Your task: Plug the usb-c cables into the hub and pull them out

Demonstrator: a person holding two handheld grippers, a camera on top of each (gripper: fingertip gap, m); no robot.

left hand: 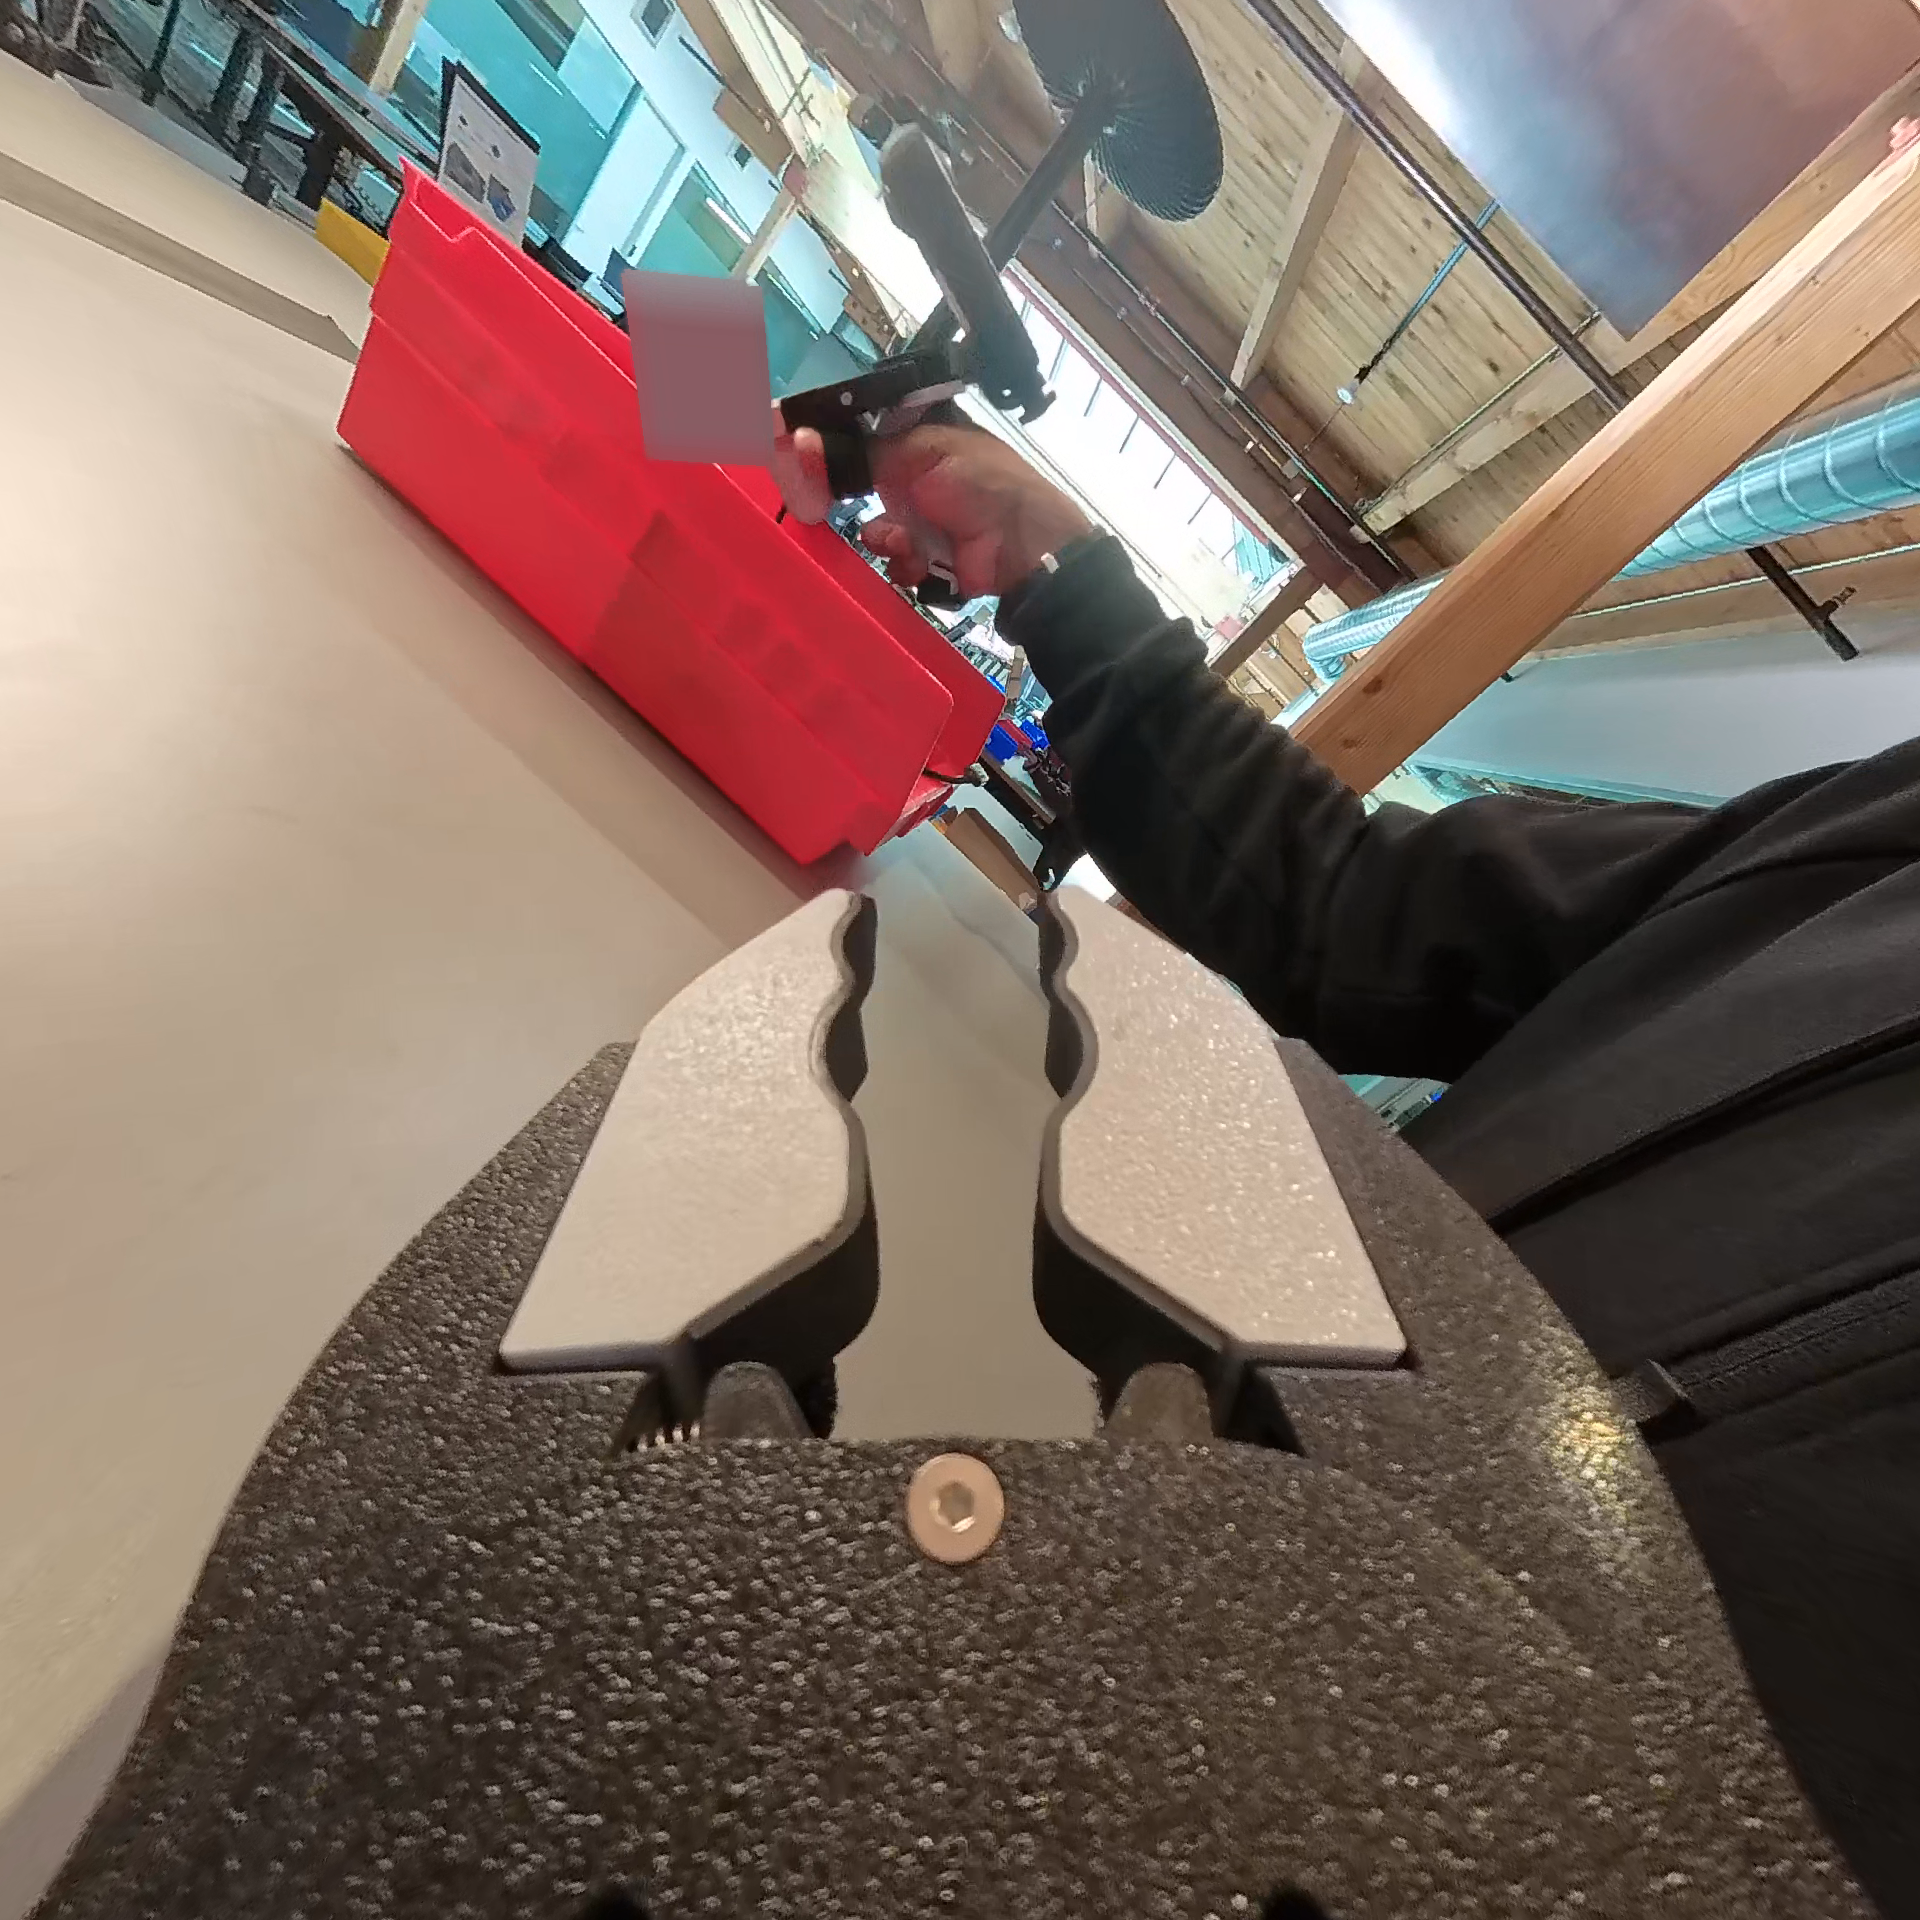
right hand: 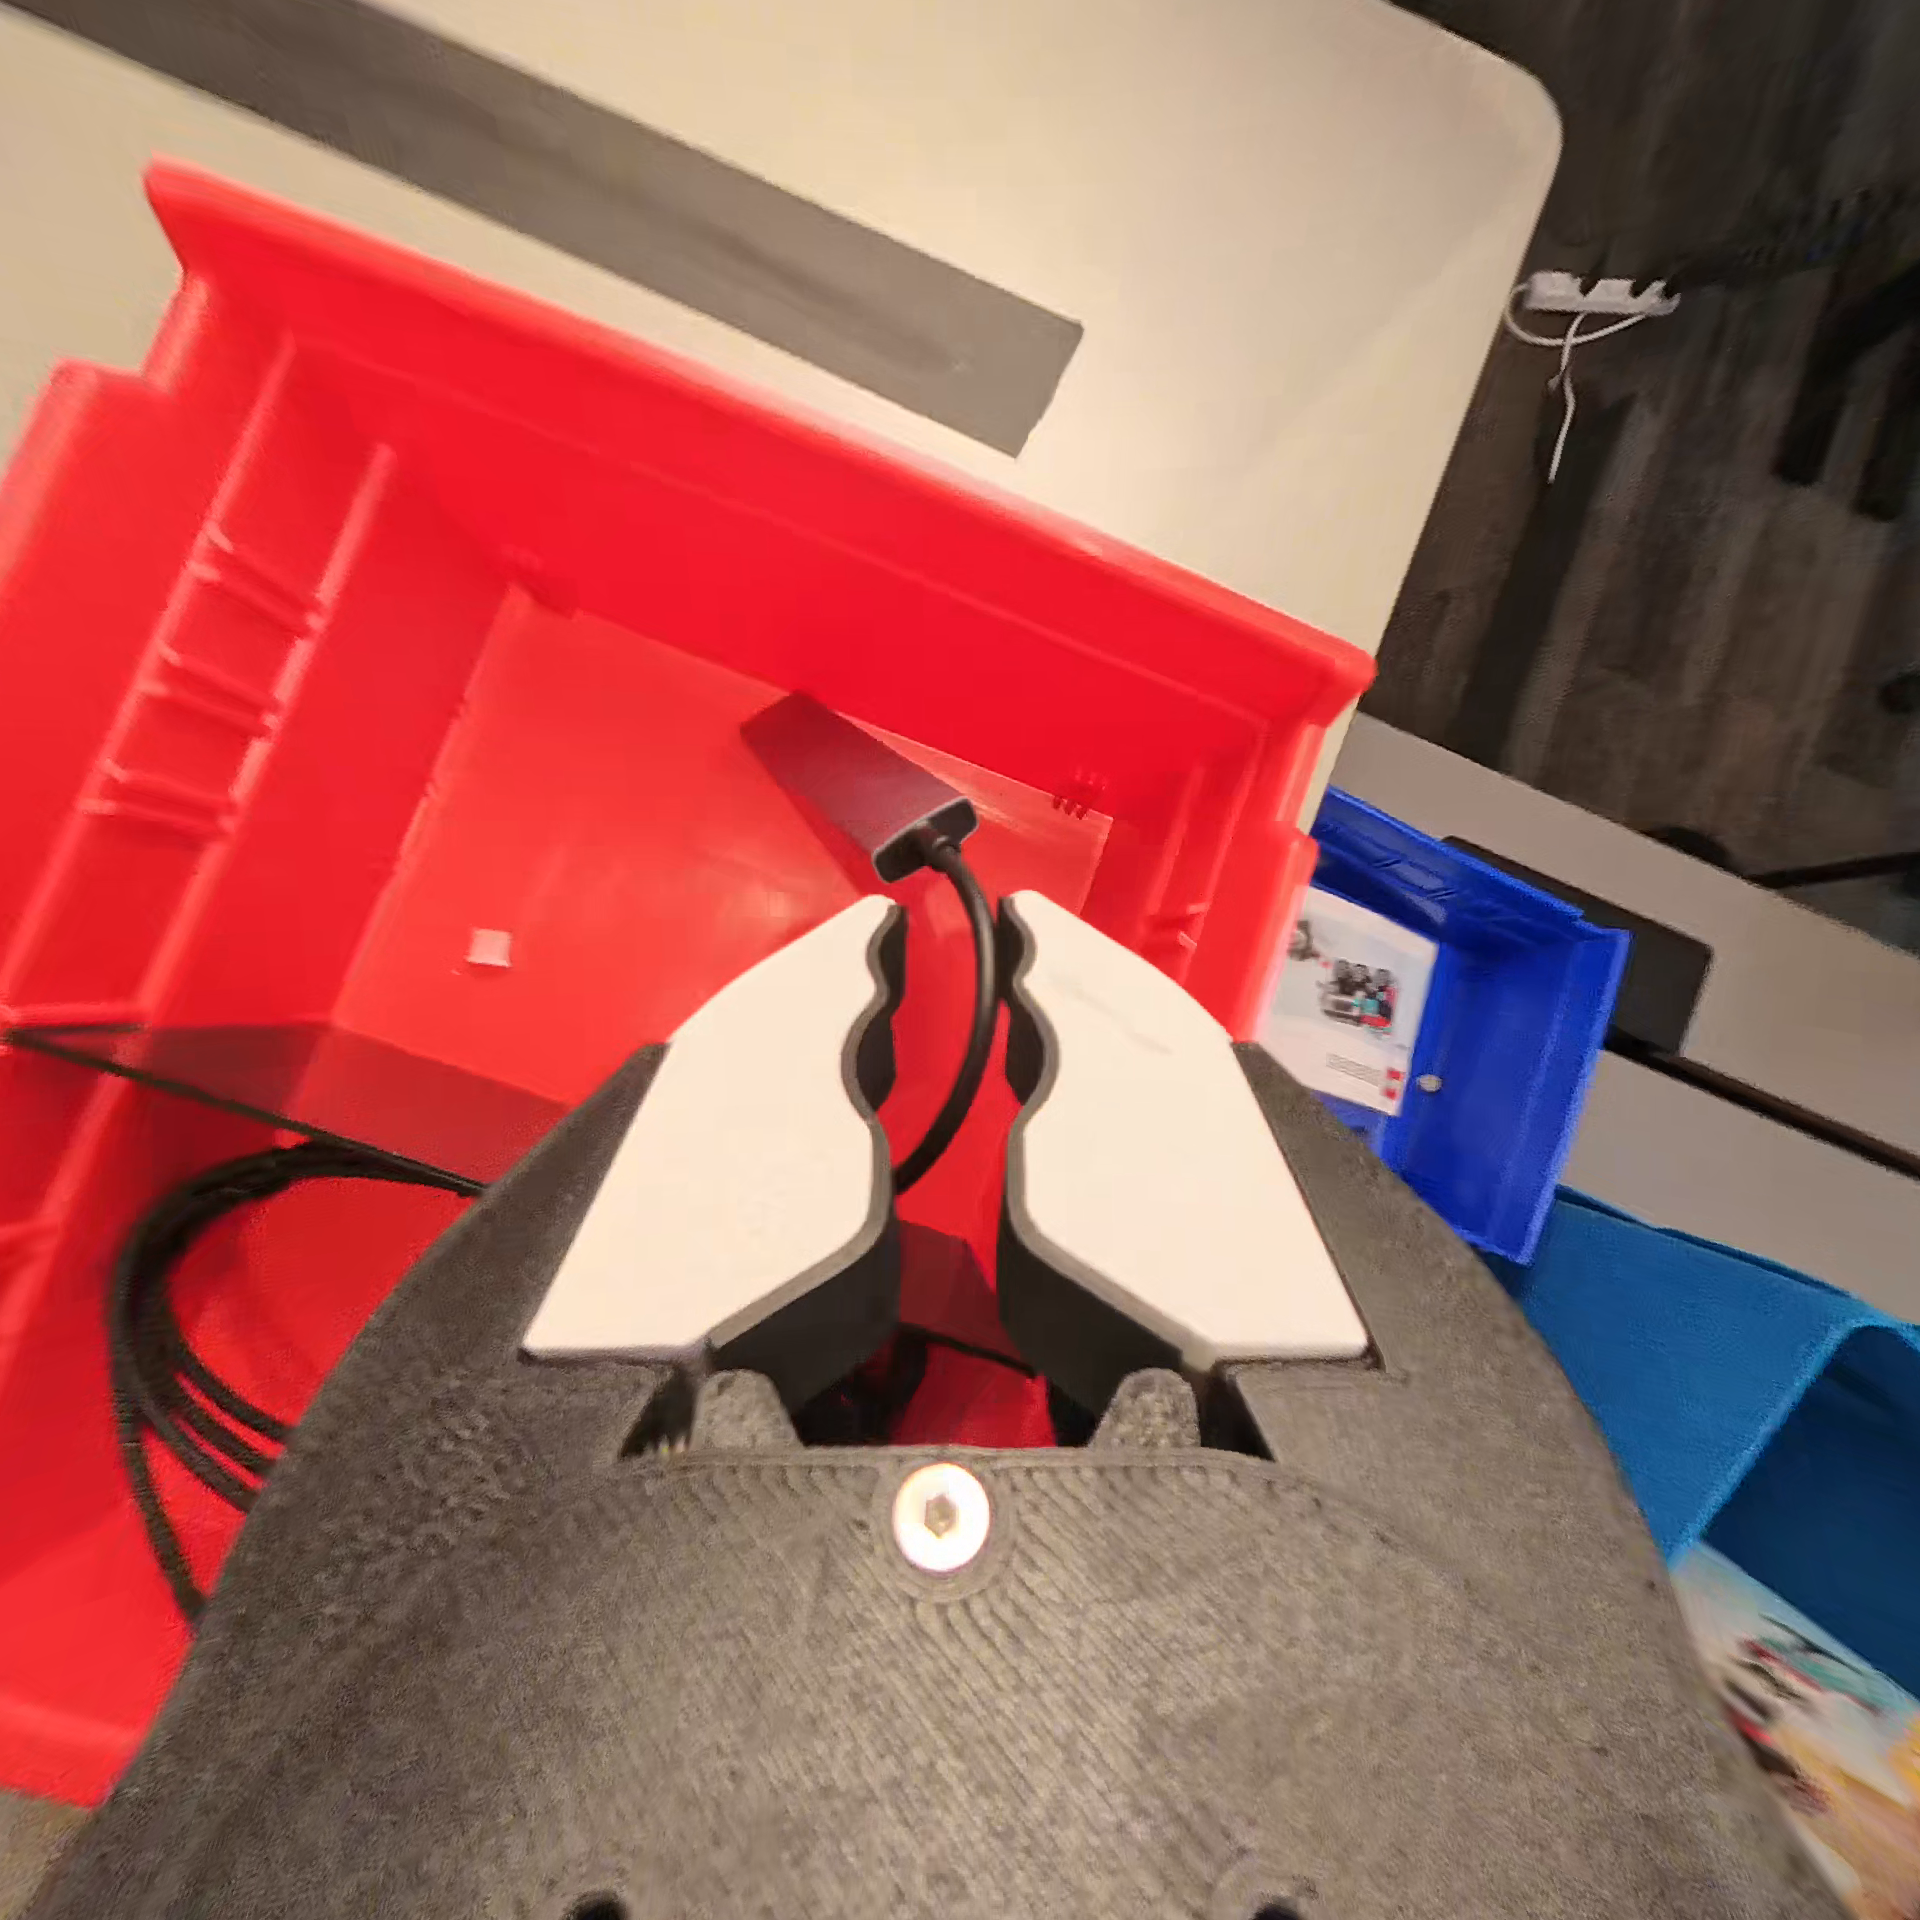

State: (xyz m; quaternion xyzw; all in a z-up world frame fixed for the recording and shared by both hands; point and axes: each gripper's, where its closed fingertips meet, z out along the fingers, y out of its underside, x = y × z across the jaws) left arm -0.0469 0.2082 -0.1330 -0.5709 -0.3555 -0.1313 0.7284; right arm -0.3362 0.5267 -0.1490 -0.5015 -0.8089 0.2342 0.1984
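Note:
In the right wrist view a dark grey hub (right hand: pixel 842 779) lies on the floor of a red bin (right hand: pixel 644 582). Its short black lead (right hand: pixel 982 966) curves down from it and runs between my fingers. My right gripper (right hand: pixel 951 914) hovers over the bin just short of the hub, jaws apart, holding nothing that I can see. Coiled black cables (right hand: pixel 171 1351) lie at the bin's lower left; their plugs are hidden. My left gripper (left hand: pixel 956 914) is open and empty, low over the table beside the red bin (left hand: pixel 623 561). The right gripper (left hand: pixel 914 416), held by a hand, shows above that bin.
A blue bin (right hand: pixel 1496 1101) with a printed card stands right of the red bin, and another blue one (right hand: pixel 1714 1382) sits nearer. A black strip (right hand: pixel 623 208) crosses the beige table (right hand: pixel 1195 312). A black sleeve (left hand: pixel 1299 831) reaches over the table's right side. The tips of one gripper are about 45 cm away from the tips of the other.

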